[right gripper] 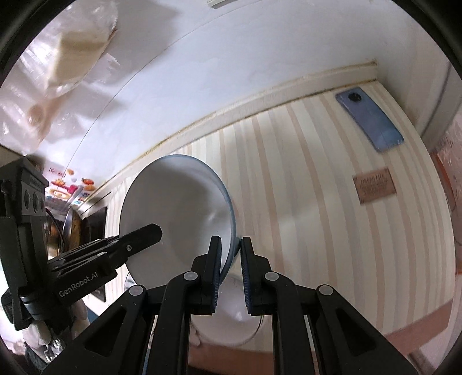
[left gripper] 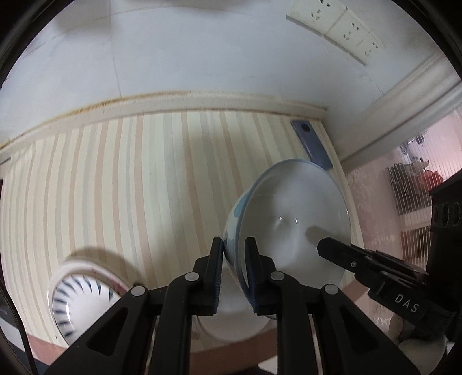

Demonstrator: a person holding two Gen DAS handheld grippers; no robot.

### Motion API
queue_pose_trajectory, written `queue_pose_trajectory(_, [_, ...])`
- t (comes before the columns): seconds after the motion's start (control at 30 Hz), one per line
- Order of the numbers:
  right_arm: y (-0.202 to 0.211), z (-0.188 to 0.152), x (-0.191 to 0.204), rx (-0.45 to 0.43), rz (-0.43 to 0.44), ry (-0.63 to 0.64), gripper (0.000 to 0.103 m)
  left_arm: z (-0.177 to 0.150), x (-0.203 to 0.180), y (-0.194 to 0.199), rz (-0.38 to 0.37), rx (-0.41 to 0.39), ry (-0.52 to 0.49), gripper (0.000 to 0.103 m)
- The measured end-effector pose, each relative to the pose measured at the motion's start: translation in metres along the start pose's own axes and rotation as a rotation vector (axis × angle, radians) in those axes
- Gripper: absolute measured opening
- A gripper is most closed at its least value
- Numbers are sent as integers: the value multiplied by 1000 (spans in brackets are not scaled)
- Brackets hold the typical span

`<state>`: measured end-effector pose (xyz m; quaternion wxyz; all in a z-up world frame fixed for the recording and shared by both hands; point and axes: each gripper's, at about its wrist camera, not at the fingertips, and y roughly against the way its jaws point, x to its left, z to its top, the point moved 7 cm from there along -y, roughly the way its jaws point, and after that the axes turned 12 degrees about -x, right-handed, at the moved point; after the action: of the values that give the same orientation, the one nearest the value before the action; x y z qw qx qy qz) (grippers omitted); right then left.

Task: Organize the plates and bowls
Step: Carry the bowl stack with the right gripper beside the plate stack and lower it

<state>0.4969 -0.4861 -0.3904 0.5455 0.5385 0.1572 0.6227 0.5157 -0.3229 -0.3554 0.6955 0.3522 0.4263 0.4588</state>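
Observation:
A white bowl with a blue rim (left gripper: pixel 291 213) (right gripper: pixel 173 202) hangs tilted above the striped table, held from two sides. My left gripper (left gripper: pixel 234 243) is shut on its near rim, one pad outside and one inside. My right gripper (right gripper: pixel 230 241) is shut on the opposite rim in the same way. Each view shows a finger of the other gripper reaching into the bowl: the right one's finger (left gripper: pixel 340 253) and the left one's finger (right gripper: pixel 144 234). Under the bowl lies a white dish (left gripper: pixel 231 326) (right gripper: pixel 228 328), partly hidden by my fingers.
A blue-striped bowl (left gripper: pixel 73 300) sits on a plate at the table's near left. A blue phone (left gripper: pixel 313 144) (right gripper: pixel 371 121) lies in the far corner, with a brown card (right gripper: pixel 374 186) nearer. A white wall with sockets (left gripper: pixel 337 27) backs the table. A plastic bag (right gripper: pixel 57 57) hangs at upper left.

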Motion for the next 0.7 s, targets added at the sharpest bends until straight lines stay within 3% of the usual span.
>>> queue_pose_trajectory(0.37, [-14, -75, -12, 109, -17, -20, 15, -68, 15, -13, 33, 91, -9, 13])
queue_pose_trajectory(0.7, [-39, -107, -28, 161, -36, -35, 15, -90, 22, -37, 73, 149, -41, 13])
